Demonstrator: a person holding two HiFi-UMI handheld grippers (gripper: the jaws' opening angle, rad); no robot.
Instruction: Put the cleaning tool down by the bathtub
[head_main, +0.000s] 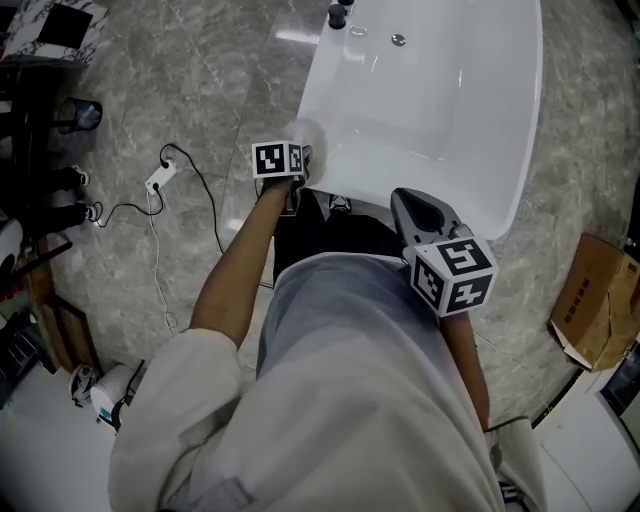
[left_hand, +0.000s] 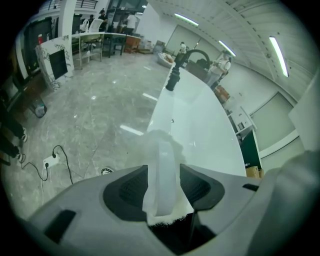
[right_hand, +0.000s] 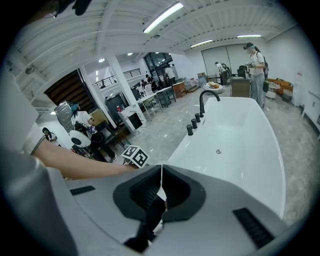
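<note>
The white cleaning tool (left_hand: 161, 150), a fluffy pad with a pale strap, rests on the near left rim of the white bathtub (head_main: 480, 100). It shows as a small white tuft (head_main: 306, 134) in the head view. My left gripper (left_hand: 162, 170) stands open around it, jaws wide, the strap loose between the pads. In the head view the left gripper (head_main: 300, 158) sits at that rim corner. My right gripper (head_main: 405, 200) hovers over the tub's near end, shut and empty; in its own view the jaws of the right gripper (right_hand: 161, 172) meet in a thin line.
A power strip (head_main: 160, 178) with a black cable lies on the marble floor to the left. A cardboard box (head_main: 600, 300) stands at the right. Black tap fittings (right_hand: 207, 95) rise at the tub's far end. A person (right_hand: 257, 60) stands far behind the tub.
</note>
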